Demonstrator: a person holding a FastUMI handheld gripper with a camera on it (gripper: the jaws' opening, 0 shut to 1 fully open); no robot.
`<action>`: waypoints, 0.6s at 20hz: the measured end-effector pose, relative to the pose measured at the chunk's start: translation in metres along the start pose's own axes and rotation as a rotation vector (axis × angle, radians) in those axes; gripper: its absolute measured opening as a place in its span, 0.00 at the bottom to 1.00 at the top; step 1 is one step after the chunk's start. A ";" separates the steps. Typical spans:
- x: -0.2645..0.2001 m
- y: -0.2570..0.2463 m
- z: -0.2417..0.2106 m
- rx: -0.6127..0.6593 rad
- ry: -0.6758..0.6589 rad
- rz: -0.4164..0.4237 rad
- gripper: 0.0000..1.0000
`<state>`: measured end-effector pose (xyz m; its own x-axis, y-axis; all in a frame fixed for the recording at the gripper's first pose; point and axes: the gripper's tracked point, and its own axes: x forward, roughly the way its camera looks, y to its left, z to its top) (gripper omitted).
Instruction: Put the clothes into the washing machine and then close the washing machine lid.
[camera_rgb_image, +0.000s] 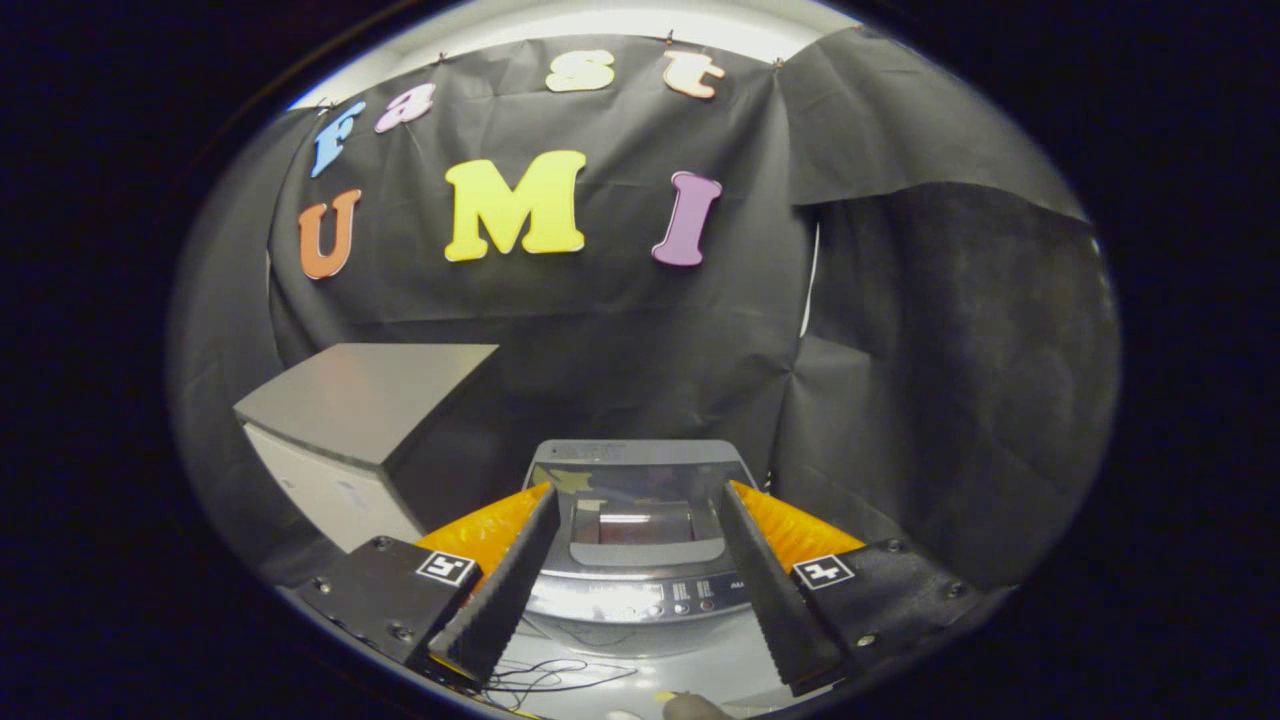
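Between the fingers: the washing machine (640, 545) sits just ahead of the gripper, seen from above and in front, small and grey.
Gripper: the gripper (640, 500) has its two dark ridged fingers (505, 590) spread wide apart, one to the left and one to the right of the machine; nothing is held between them and neither one touches the machine.
Finger backing: orange pieces (480, 530) show behind each finger, and each black finger base carries a small square black-and-white marker (446, 568).
Lid: the lid (640, 480) looks shut, lying flat over the top, with a glossy window that reflects light; I cannot tell what is inside the drum.
Control panel: a strip of small buttons (675, 592) runs along the near edge of the machine, between the fingertips.
Left side: a grey-topped box with a white front (345, 430) stands to the left of the machine and a little farther back, apart from it.
Near surface: a pale tabletop (700, 665) lies under the machine, with thin dark wires (545, 678) looped on it near the left finger.
Far side: black cloth hangs behind the machine and the box.
Clothes: I see no clear garment; a small rounded shape (690, 705) at the nearest edge is too cut off to identify.
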<state>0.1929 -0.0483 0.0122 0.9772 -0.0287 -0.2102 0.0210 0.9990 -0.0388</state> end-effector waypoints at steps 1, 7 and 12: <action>-0.018 0.001 -0.002 0.001 -0.019 -0.004 1.00; -0.108 0.015 -0.026 -0.001 -0.082 0.016 1.00; -0.170 0.035 -0.044 0.002 -0.101 0.056 1.00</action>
<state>0.0184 -0.0098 0.0036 0.9932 0.0302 -0.1126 -0.0336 0.9990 -0.0280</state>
